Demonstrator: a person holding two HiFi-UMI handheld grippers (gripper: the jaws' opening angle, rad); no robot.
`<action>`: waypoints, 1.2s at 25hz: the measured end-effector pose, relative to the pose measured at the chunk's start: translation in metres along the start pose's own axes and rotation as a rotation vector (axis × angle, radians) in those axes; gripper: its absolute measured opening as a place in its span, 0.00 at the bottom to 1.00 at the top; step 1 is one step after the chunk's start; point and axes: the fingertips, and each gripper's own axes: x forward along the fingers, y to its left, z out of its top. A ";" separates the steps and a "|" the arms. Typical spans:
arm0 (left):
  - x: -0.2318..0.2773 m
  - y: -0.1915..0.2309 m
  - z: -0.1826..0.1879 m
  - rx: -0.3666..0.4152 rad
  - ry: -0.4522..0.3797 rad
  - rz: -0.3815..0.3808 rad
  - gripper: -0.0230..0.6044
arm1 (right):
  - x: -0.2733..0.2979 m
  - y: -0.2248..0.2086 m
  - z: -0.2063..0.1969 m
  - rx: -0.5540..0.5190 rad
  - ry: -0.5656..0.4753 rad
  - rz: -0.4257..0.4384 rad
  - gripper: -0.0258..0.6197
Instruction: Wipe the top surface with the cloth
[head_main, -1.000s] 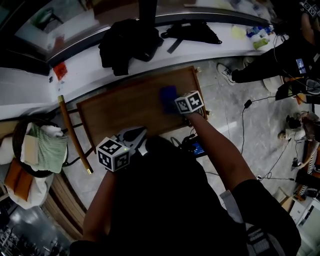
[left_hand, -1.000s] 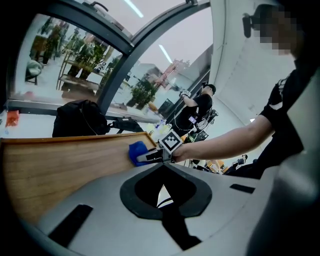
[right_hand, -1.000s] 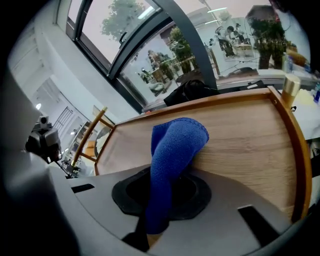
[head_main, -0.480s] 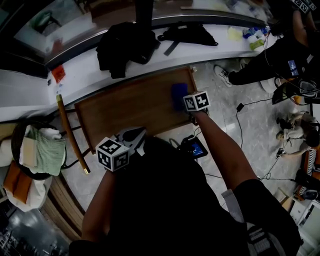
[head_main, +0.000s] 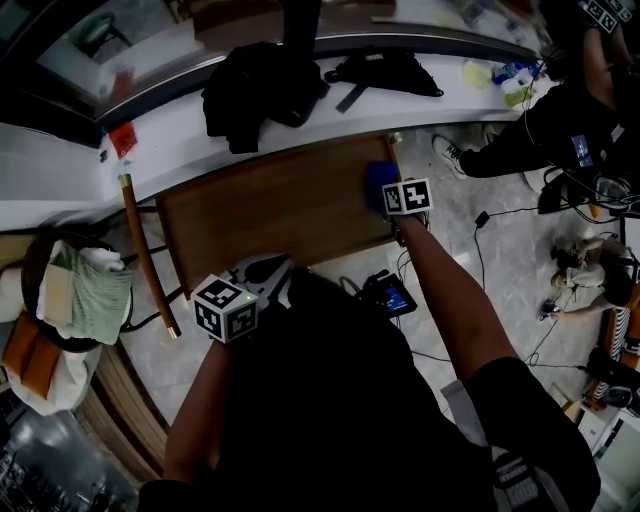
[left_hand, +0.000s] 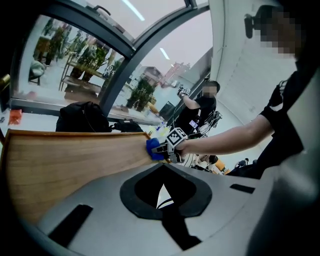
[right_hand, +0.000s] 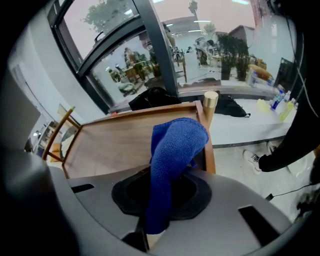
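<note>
Glass-fronted room, marble floor (head_main: 450, 235), wooden desk (head_main: 270, 215) just beside a white window sill (head_main: 170, 135).

Right gripper (right_hand: 161, 192): jaws clamped on the blue cloth (right_hand: 175, 150). The cloth runs up between them and folds over into a bunched wad at the front. The wad sits on the desk top at its far right corner, just beside the brass-capped corner post (right_hand: 210, 101). Head view agrees: cloth is at the desk's right edge, with the arm reaching out over the floor.

Left gripper (left_hand: 162, 170): jaws together, nothing between them, pointing across the desk toward the right gripper. It hangs at the desk's near edge, well apart from the cloth.

On the sill: black jacket (head_main: 262, 85), black bag (head_main: 385, 68), a few bottles (head_main: 515, 72) at the right end.

Left of the desk: round basket (head_main: 40, 265) holding a green towel (head_main: 100, 295).

On the floor by the desk's near edge: small device with a lit blue screen (head_main: 388, 296).

Another person (head_main: 570, 120) is off to the right.
</note>
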 end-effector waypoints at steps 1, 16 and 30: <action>-0.002 0.001 0.000 -0.003 -0.002 0.002 0.05 | -0.002 -0.005 -0.001 -0.005 0.000 -0.034 0.13; -0.050 0.017 -0.018 -0.038 -0.038 -0.006 0.05 | -0.017 -0.033 -0.001 0.038 0.020 -0.265 0.13; -0.171 0.064 -0.028 -0.035 -0.094 0.016 0.05 | 0.049 0.323 -0.003 -0.053 -0.056 0.337 0.13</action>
